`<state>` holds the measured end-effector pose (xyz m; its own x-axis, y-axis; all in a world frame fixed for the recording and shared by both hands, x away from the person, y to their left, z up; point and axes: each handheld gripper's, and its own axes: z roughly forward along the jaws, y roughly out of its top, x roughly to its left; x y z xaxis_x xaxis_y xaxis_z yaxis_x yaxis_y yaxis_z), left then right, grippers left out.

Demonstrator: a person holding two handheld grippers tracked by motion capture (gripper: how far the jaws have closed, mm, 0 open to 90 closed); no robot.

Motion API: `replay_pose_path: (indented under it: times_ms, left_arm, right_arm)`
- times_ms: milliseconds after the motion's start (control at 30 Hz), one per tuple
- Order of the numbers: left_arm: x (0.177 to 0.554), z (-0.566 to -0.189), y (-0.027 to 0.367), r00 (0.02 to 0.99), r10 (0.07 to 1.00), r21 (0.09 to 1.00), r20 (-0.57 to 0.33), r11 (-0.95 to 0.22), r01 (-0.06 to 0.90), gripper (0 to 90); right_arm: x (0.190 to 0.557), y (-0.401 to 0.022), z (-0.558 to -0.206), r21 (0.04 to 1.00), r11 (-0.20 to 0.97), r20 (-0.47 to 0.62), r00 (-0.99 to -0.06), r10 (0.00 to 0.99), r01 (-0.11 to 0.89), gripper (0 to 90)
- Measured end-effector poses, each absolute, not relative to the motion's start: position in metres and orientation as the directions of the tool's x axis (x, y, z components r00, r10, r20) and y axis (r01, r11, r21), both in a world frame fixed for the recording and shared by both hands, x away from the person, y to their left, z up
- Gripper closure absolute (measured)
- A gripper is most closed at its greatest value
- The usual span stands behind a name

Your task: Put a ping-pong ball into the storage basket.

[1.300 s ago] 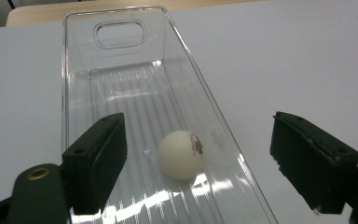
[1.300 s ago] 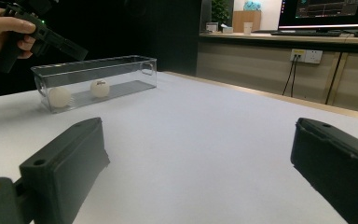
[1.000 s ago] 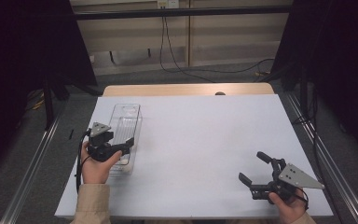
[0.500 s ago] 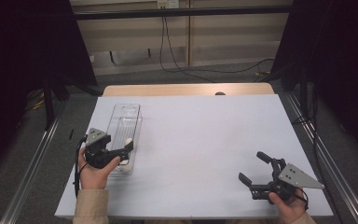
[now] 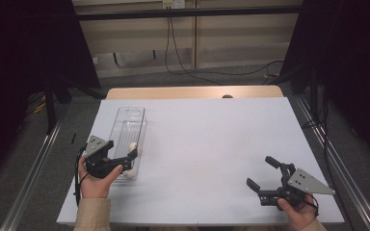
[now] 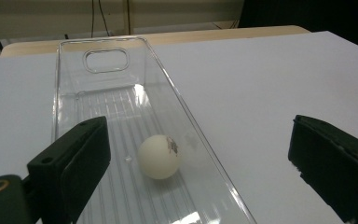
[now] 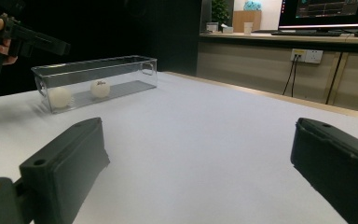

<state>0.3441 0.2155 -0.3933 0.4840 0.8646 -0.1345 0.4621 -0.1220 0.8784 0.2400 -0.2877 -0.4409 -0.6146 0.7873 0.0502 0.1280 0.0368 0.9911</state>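
Note:
A clear plastic tray (image 5: 125, 126) (image 6: 121, 84) (image 7: 121, 67) lies lengthwise at the table's left. Two white balls rest in it: one with a small mark (image 5: 133, 146) (image 6: 158, 156) (image 7: 100, 88) and a plain one (image 5: 130, 173) (image 7: 59, 97) at the near end. My left gripper (image 5: 125, 160) (image 6: 205, 140) hovers over the tray's near end, open. Its jaws have just been opening, and the marked ball lies loose on the tray floor ahead of them, touched by neither pad. My right gripper (image 5: 260, 172) (image 7: 196, 149) rests open at the near right with nothing between its jaws.
The white table top (image 5: 212, 144) reaches to a wooden strip (image 5: 192, 91) at the far edge. Metal rails (image 5: 33, 163) run along both sides. Cables (image 5: 183, 67) hang on the wall behind.
The left hand has drawn back slightly toward the near edge and its jaws have spread wider. The right hand and gripper have stayed put.

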Motion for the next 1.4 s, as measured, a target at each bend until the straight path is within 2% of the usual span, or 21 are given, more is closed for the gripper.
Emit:
replay_pose_path:
  times_ms: [333,1400]
  left_arm:
    - [0.336,-0.395,0.216,0.519,0.847,0.908,-0.113,-0.124,0.401,4.4]
    - [0.314,-0.410,0.231,0.544,0.830,0.930,-0.123,-0.095,0.356,4.1]
  right_arm:
    - [0.240,-0.288,-0.441,0.991,0.038,0.049,-0.616,0.786,0.127,2.6]
    - [0.240,-0.287,-0.440,0.992,0.040,0.044,-0.617,0.786,0.122,2.6]
